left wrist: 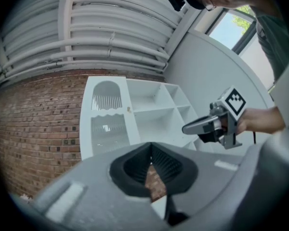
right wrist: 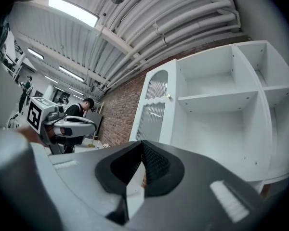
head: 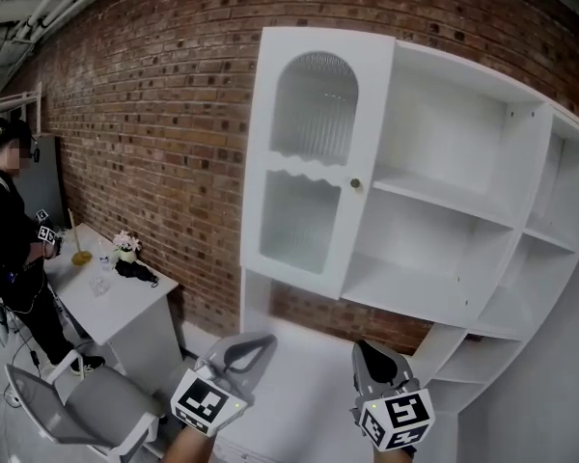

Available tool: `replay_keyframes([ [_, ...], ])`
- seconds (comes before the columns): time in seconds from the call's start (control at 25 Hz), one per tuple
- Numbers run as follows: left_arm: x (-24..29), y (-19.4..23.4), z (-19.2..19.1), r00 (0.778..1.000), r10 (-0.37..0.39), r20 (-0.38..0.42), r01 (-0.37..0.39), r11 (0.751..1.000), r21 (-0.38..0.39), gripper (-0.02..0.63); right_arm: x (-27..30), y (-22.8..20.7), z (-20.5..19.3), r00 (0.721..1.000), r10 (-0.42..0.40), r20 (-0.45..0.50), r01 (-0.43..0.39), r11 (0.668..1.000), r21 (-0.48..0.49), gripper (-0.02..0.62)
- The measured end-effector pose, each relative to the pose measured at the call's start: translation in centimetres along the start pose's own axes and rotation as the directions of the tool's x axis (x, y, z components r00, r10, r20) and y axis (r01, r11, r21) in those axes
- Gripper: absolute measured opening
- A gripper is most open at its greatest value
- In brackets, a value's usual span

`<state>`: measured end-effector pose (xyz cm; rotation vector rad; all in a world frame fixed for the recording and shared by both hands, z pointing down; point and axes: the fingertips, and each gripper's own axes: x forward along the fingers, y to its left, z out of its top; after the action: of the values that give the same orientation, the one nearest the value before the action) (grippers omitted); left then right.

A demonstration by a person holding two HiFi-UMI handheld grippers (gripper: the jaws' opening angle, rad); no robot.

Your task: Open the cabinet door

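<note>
Cabinet door (head: pixel 309 162) well ahead; L gripper (head: pixel 266 340) & R gripper (head: pixel 363 348) jaws shut, empty.

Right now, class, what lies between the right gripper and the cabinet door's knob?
Nothing stands between the right gripper and the knob of the cabinet door: only open air, as the head view shows.

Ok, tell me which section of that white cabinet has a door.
The leftmost one, next to the brick wall: a white door with two ribbed glass panels and a small knob covers it. The sections to its right are open shelves.
</note>
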<state>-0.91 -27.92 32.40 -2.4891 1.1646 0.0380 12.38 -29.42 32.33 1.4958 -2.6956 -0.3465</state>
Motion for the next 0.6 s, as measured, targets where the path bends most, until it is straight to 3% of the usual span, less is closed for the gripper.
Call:
replay_keyframes([
  [0.6, 3.5, -2.2, -1.1, 0.996, 0.088, -0.035, -0.088, 0.996, 0.009, 0.002, 0.5, -4.5, -1.9, 0.996, 0.082, 0.022, -0.083, 0.996, 0.018, 0.005],
])
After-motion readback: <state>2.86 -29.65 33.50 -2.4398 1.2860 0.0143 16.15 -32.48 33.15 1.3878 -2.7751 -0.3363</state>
